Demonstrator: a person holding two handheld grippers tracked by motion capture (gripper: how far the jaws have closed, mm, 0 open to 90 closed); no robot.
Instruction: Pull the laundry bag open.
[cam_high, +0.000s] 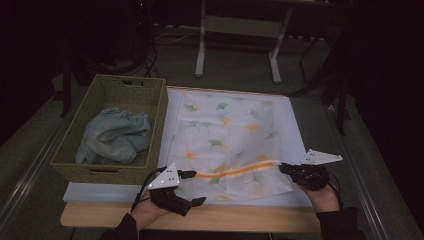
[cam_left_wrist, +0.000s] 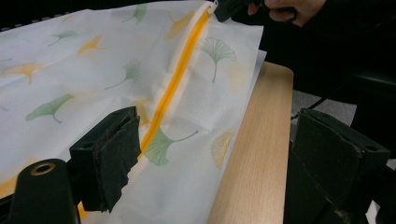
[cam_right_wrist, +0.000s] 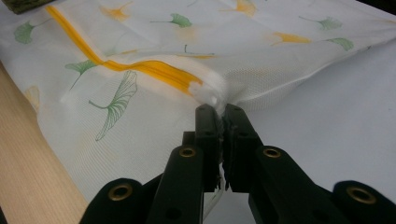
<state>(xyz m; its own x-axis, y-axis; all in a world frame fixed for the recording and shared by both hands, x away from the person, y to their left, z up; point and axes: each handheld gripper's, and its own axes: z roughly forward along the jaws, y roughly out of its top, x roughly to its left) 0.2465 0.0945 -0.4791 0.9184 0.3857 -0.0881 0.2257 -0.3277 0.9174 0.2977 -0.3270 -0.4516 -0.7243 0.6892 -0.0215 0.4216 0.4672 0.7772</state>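
Observation:
A white mesh bag printed with green and orange ginkgo leaves lies flat on a white board. An orange zipper runs along its near edge. My right gripper is shut on the zipper's right end, a white fabric tab pinched between the jaws and lifted slightly. My left gripper stands open at the zipper's left end, one jaw over the bag and the other over the wooden edge. In the left gripper view the jaws stand wide apart, empty, with the zipper running away toward the right gripper.
A green woven basket stands at the left, touching the board, with a crumpled light blue cloth inside. A wooden table edge runs along the front. Grey table legs and dark floor lie beyond.

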